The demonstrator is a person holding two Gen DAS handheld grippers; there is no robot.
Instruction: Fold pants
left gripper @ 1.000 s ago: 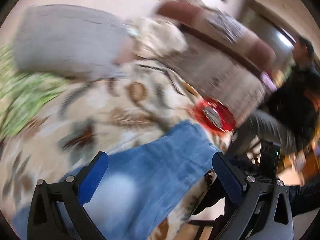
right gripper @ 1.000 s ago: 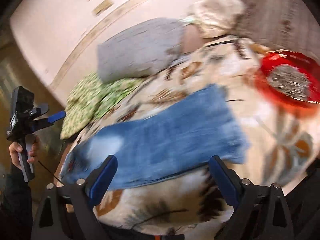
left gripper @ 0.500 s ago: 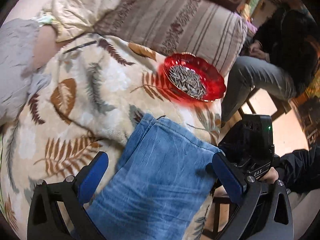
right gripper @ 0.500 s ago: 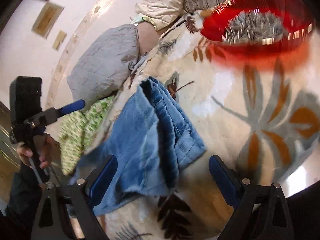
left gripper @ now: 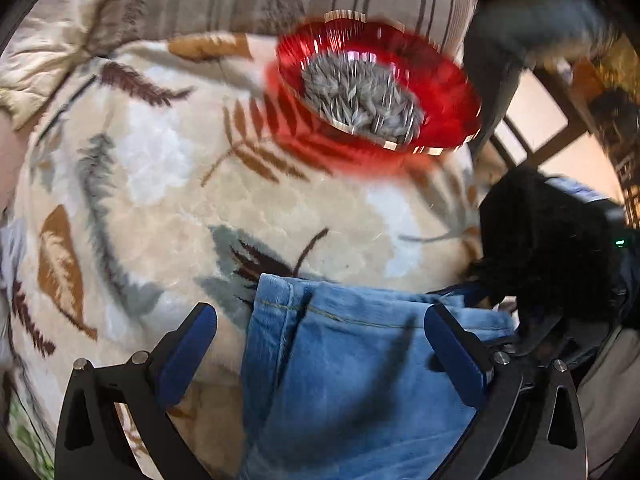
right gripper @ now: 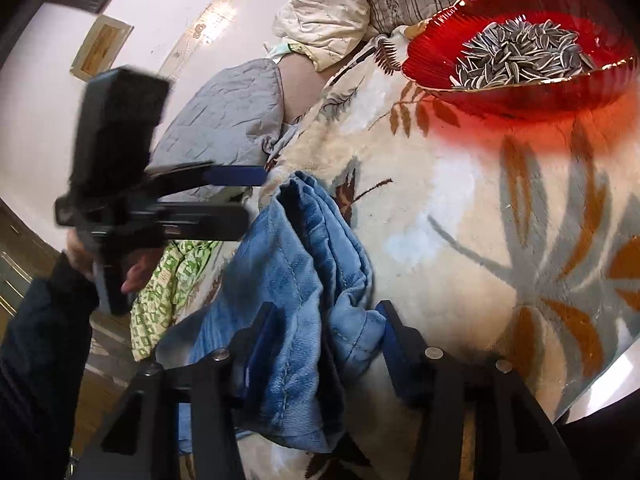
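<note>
Bunching between the right tool (right gripper: 324, 328) — pants (right gripper: 296, 272), gripped.

One pair of blue pants (right gripper: 304, 280); one red glass bowl (right gripper: 520, 92) holding sunflower seeds (right gripper: 520, 54), too many to count; two tools, left tool (left gripper: 320, 344) and right tool (right gripper: 324, 332); two framed pictures (right gripper: 102, 46) upper left.

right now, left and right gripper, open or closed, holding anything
Left gripper: open, over the jeans, holding nothing.
Right gripper: closed on the bunched jeans.
</note>
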